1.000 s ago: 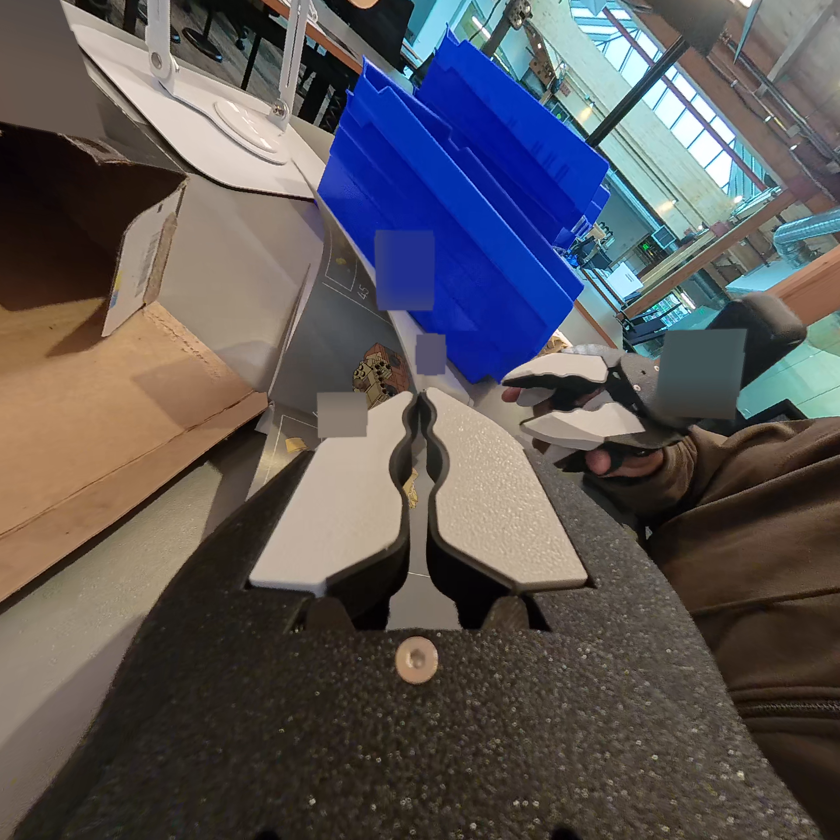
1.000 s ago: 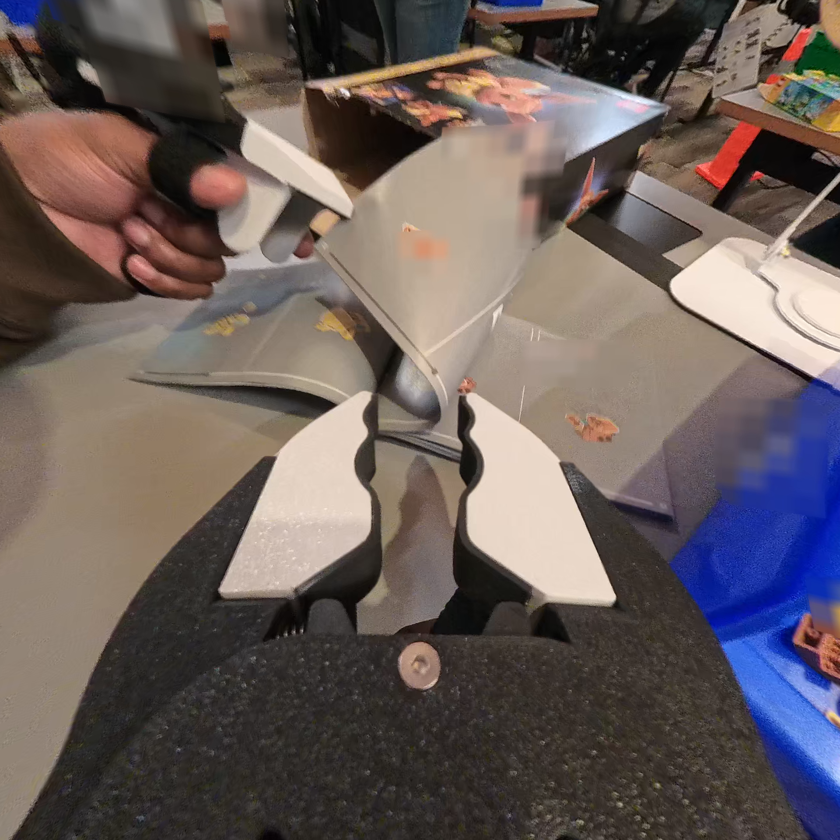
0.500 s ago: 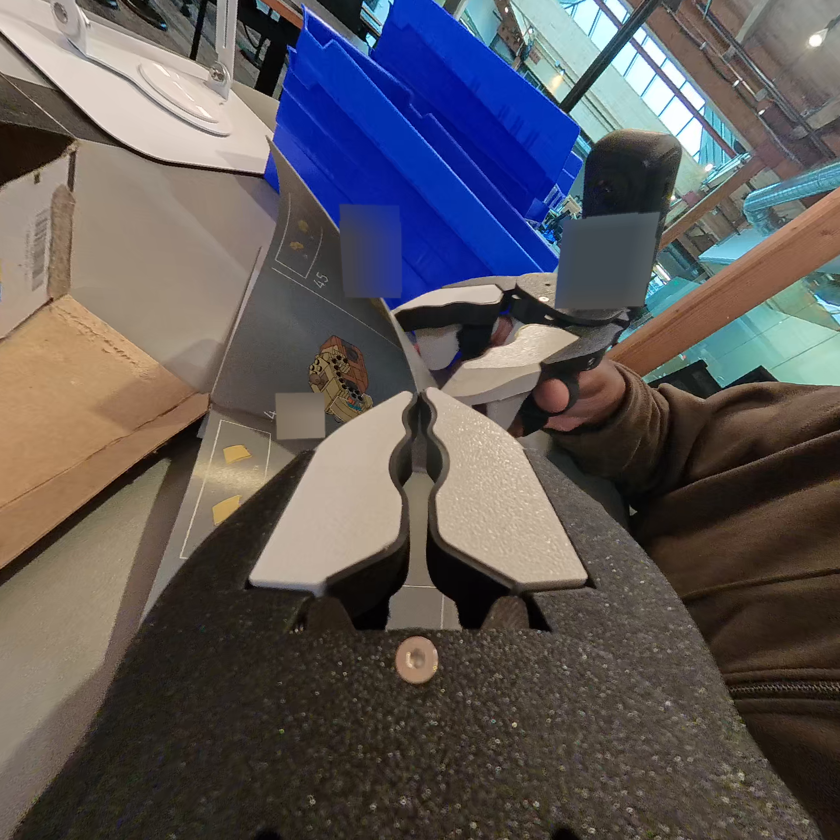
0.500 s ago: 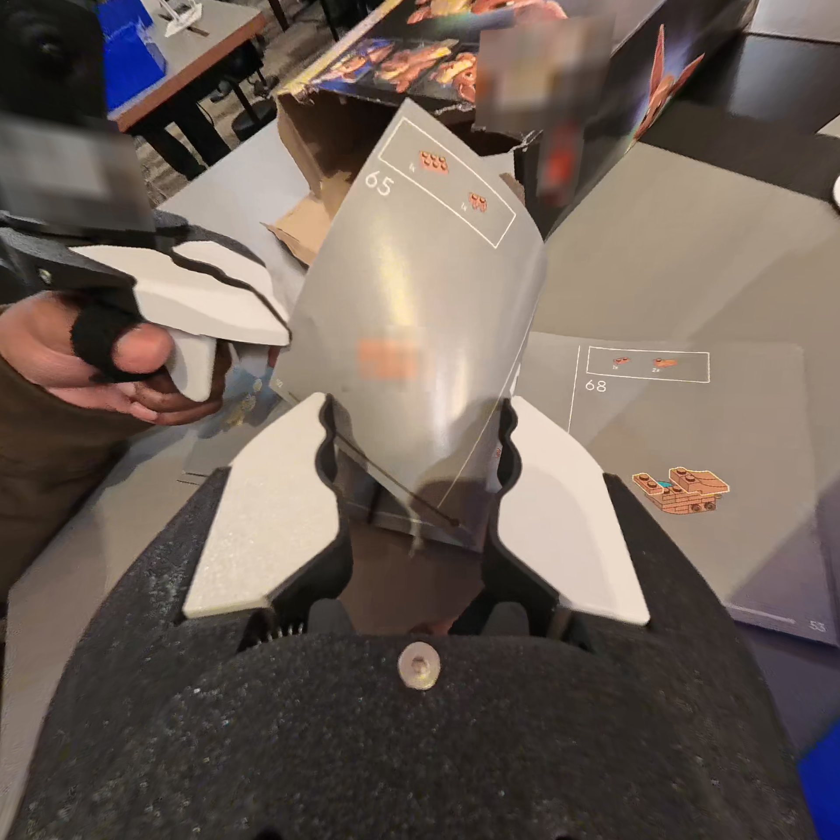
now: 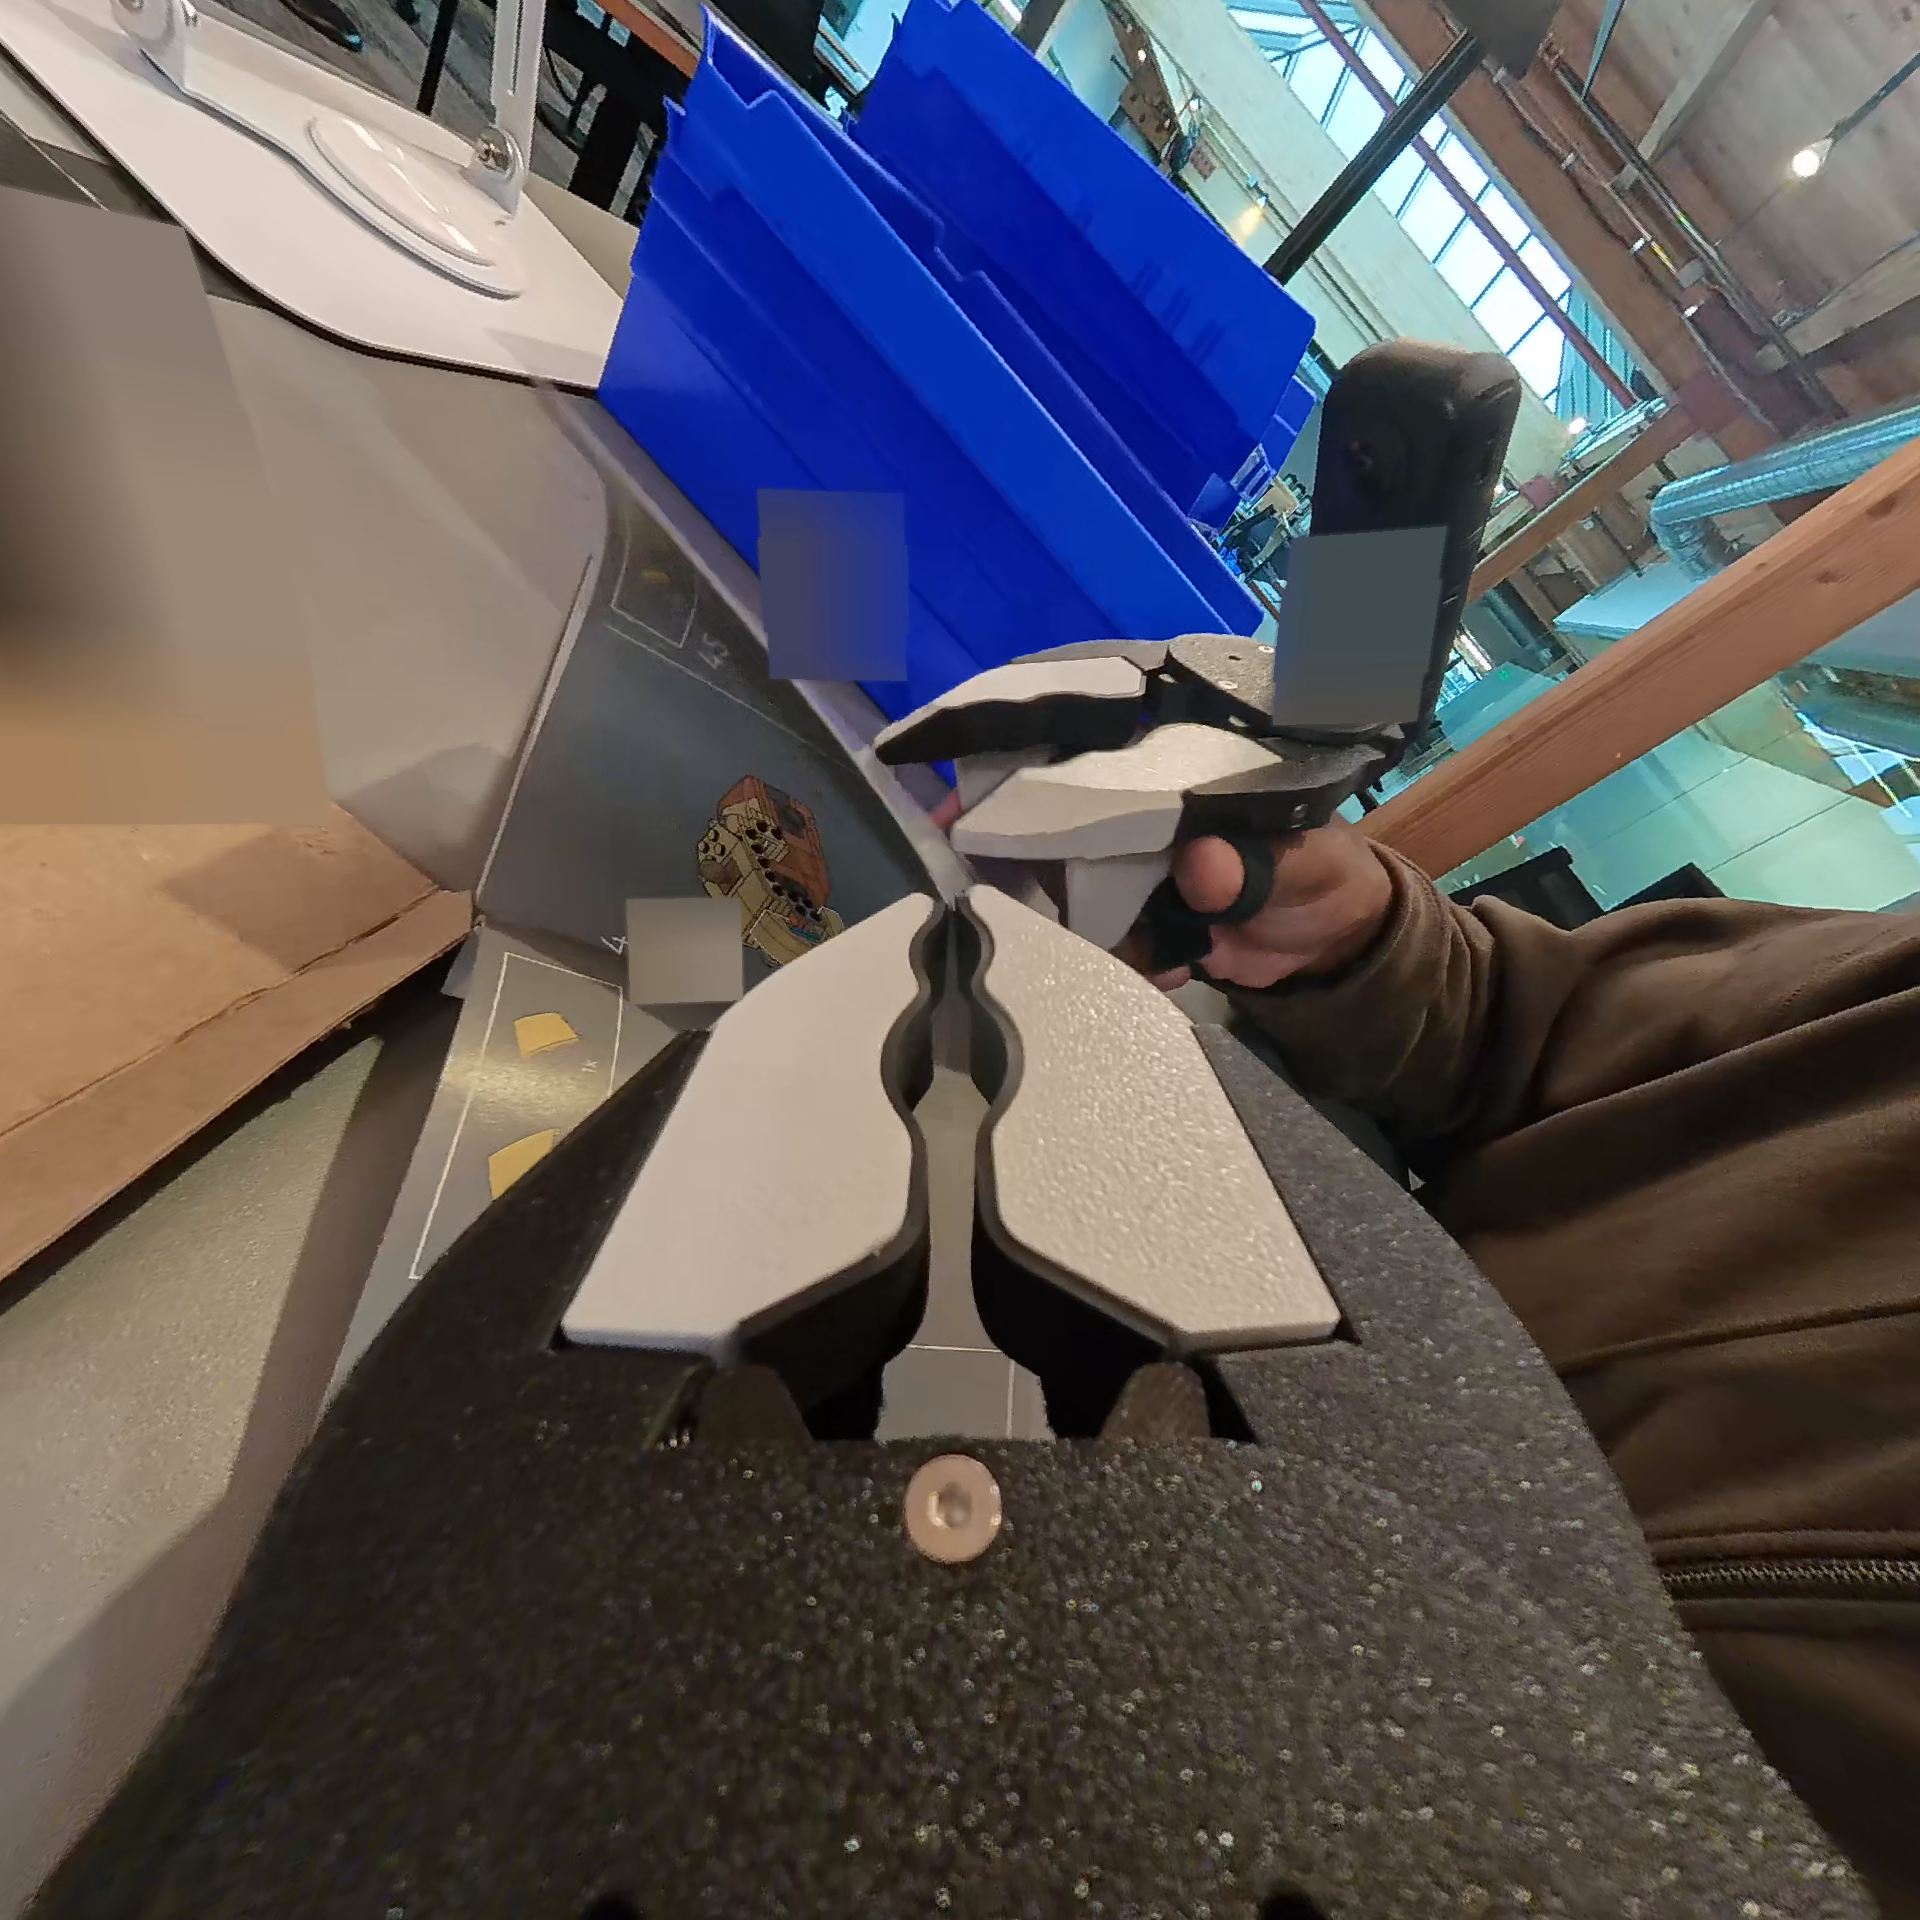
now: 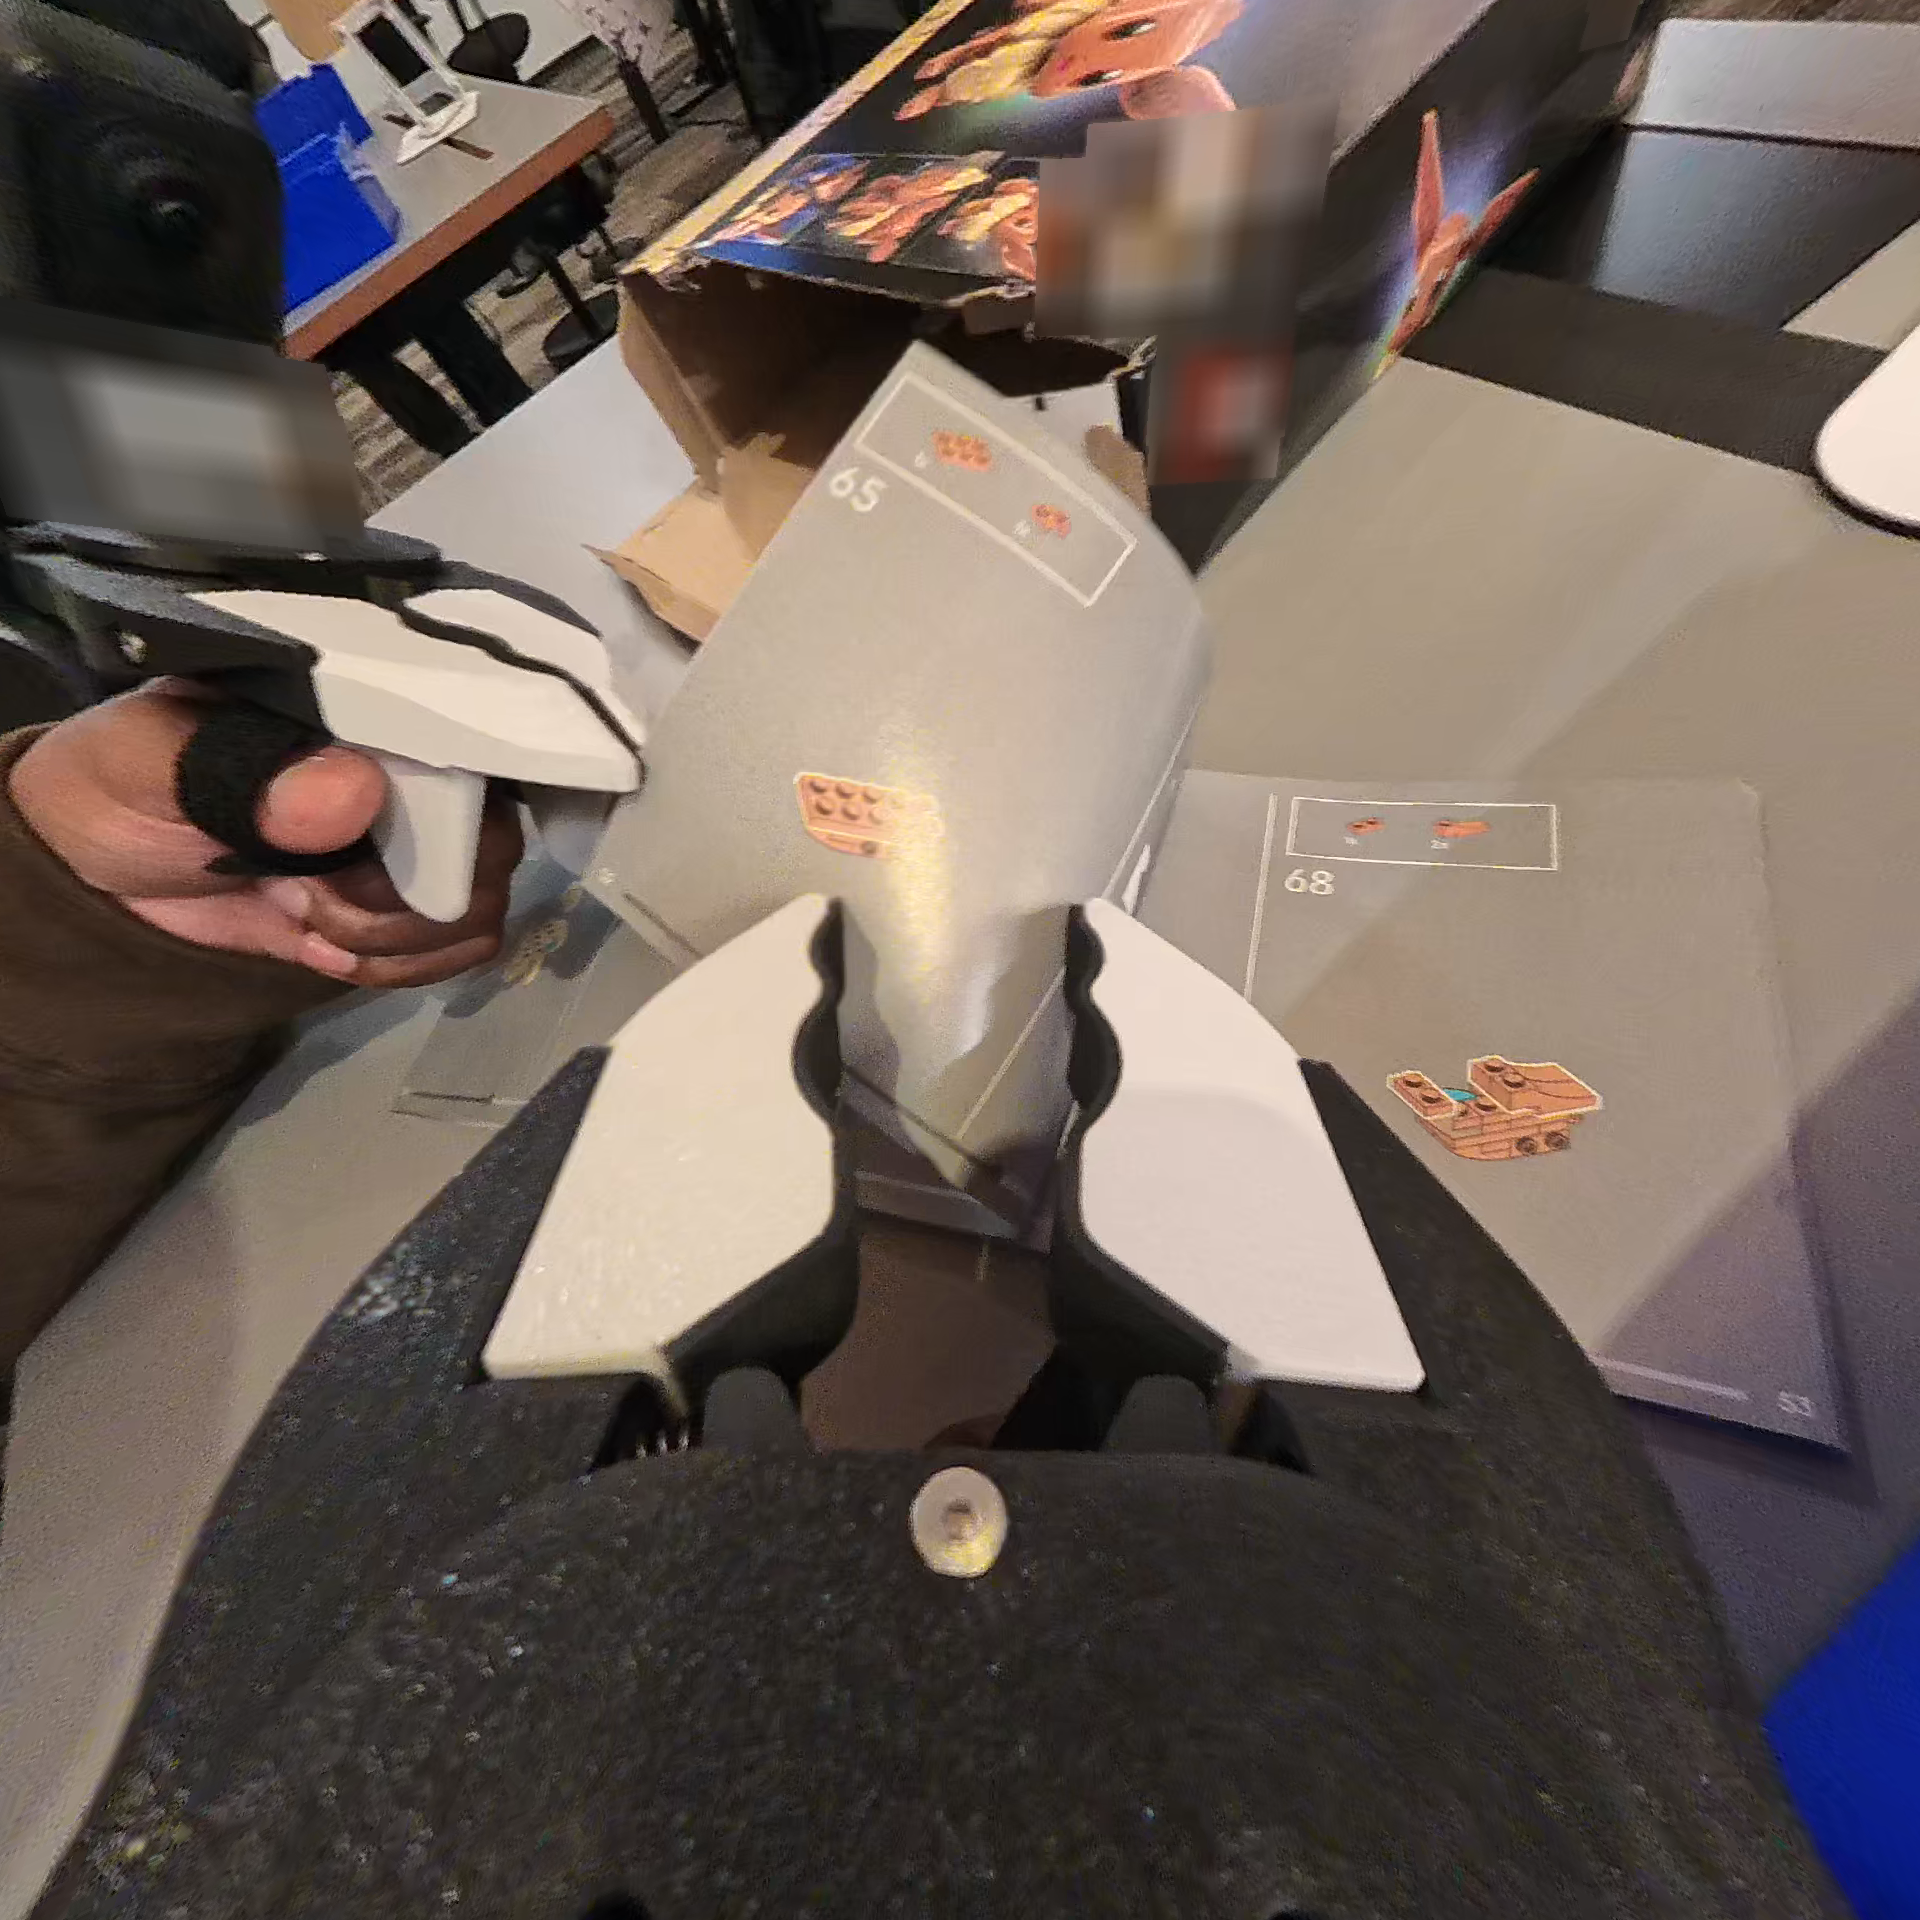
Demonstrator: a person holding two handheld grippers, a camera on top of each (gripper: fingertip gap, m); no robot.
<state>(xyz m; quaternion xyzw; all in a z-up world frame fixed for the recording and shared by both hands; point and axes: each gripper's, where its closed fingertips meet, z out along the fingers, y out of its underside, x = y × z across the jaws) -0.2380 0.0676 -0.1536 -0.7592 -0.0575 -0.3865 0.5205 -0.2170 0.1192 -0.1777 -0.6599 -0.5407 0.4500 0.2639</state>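
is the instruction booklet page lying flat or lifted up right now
Lifted. The grey page curls up off the open booklet; the left gripper is shut on its edge.

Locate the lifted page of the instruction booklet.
Right wrist view, centre: the lifted page curls up from the open booklet, between the right gripper's open jaws, the left gripper at its left edge.

A lifted grey glossy booklet page carries a white step number at its 11 o'clock corner, beside a white-outlined parts box. The flat grey booklet page at 3 o'clock carries another step number, and a small page number at its 5 o'clock corner.
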